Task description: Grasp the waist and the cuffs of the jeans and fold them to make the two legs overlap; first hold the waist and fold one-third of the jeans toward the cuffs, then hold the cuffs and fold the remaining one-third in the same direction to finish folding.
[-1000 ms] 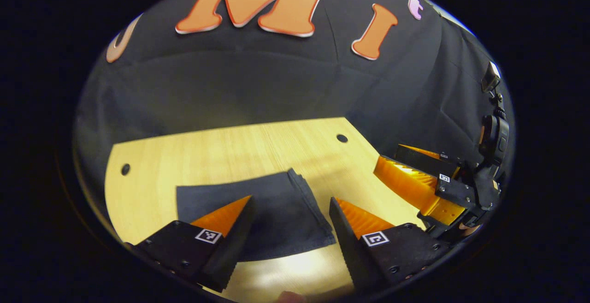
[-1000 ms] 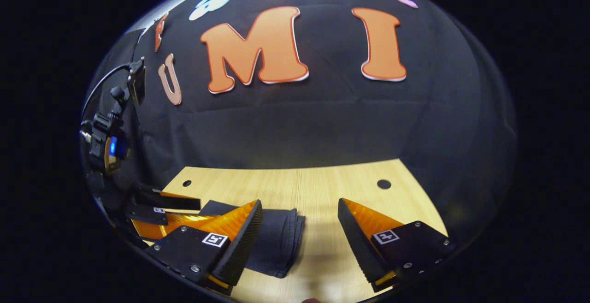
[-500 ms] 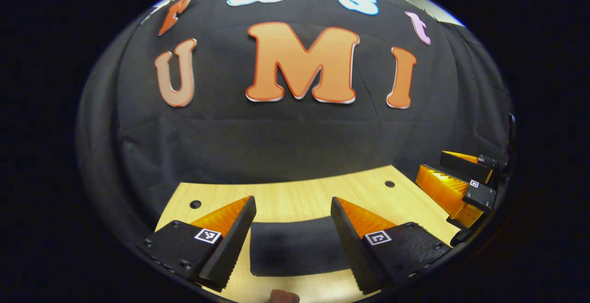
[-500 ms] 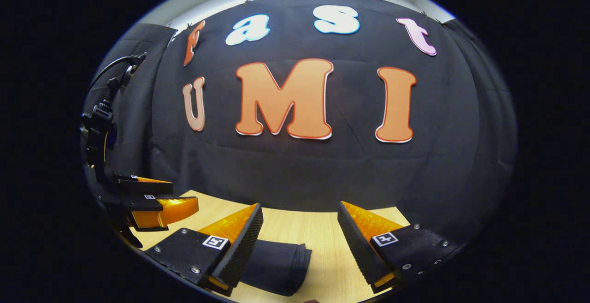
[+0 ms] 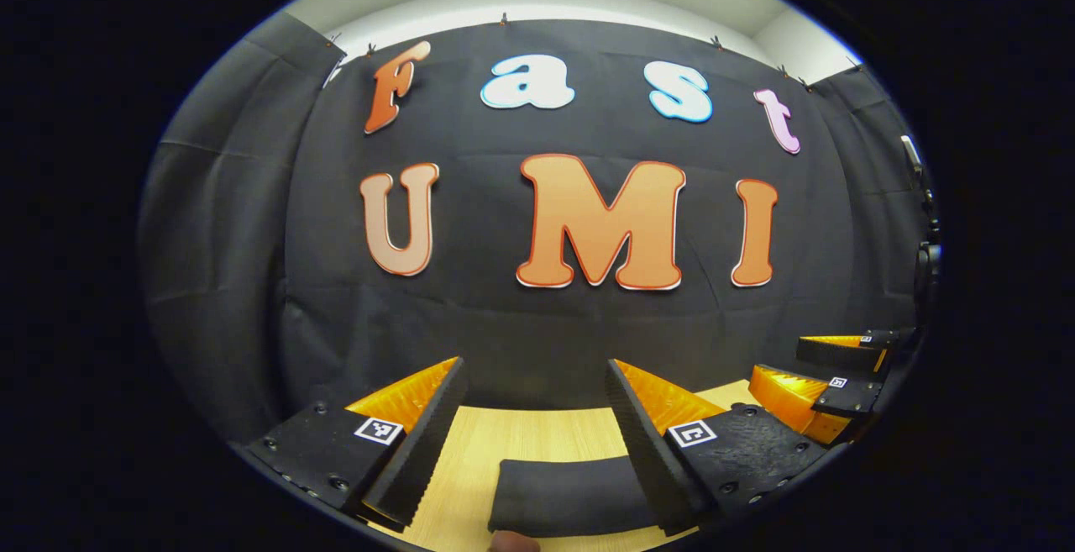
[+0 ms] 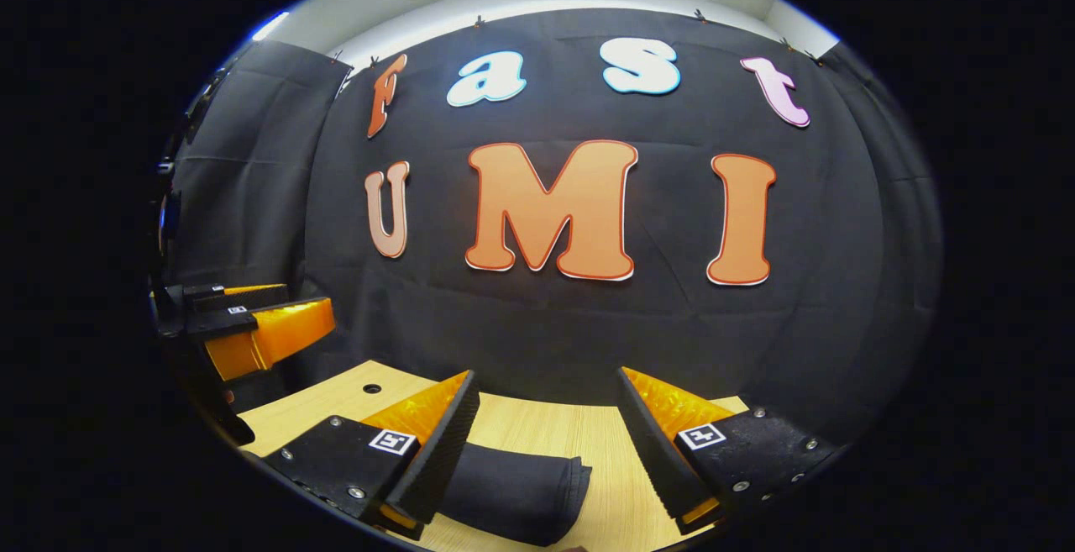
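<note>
Lying as a compact dark denim bundle, the folded jeans (image 6: pixel 516 493) rested on the pale wooden bench (image 6: pixel 579 430), close to its near edge and with bare wood between them and the far edge by the black cloth wall. In the right gripper view the stacked layers showed at the bundle's right end; in the left gripper view the bundle sat low between the fingers, partly behind the right-hand one.

The left gripper (image 5: pixel 533 409) was held above the bench with its jaws spread wide and nothing between them. The right gripper (image 6: pixel 546 417) was likewise wide apart and empty, clear of the cloth. Each also appeared off to the side in the other's view, raised off the wood.

Judged from how the bundle lay, both leg-over-leg and the two one-third folds looked done: no loose waist or cuff trailed out across the bench. What seemed left was little, at most squaring the stack, though the bundle's near side was cut off from sight.
</note>
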